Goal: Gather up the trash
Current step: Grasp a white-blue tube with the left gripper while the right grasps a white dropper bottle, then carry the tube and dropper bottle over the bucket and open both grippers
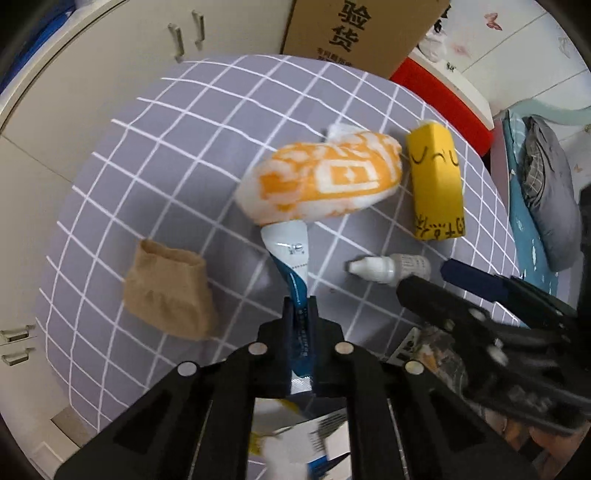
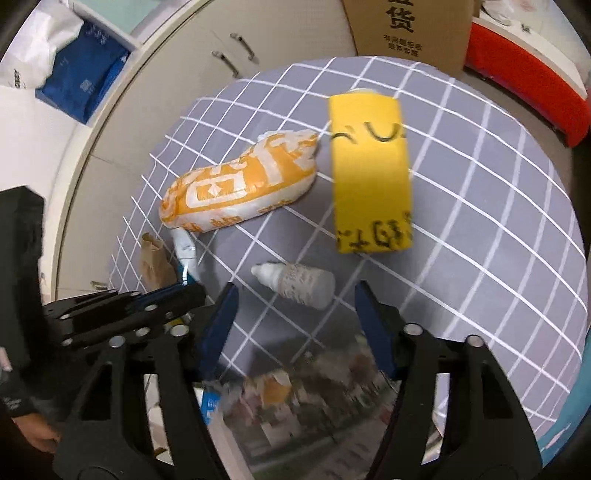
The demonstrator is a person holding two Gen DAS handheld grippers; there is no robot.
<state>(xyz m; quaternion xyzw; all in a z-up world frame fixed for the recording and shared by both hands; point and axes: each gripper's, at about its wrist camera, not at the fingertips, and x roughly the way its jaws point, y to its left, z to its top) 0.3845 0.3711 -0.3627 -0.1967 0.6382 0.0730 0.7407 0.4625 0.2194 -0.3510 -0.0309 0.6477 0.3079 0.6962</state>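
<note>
On a grey checked cloth (image 1: 177, 155) lie an orange-and-white plastic bag (image 1: 325, 177), a yellow carton (image 1: 436, 181), a small white dropper bottle (image 1: 391, 267), a tan sock (image 1: 166, 291) and a blue-and-white squeezed tube (image 1: 291, 258). My left gripper (image 1: 300, 306) is shut on the tube's lower end. In the right wrist view my right gripper (image 2: 295, 295) stands open, its blue fingers (image 2: 221, 317) on either side of the dropper bottle (image 2: 299, 282) and not touching it. The bag (image 2: 240, 188), the carton (image 2: 369, 173) and the left gripper (image 2: 177, 295) show there too.
A cardboard box (image 1: 354, 33) and a red-and-white object (image 1: 443, 96) stand at the cloth's far edge. White cabinet doors (image 1: 92, 92) lie to the left, bedding (image 1: 543, 192) to the right. Under the grippers is a printed sheet (image 2: 306, 402).
</note>
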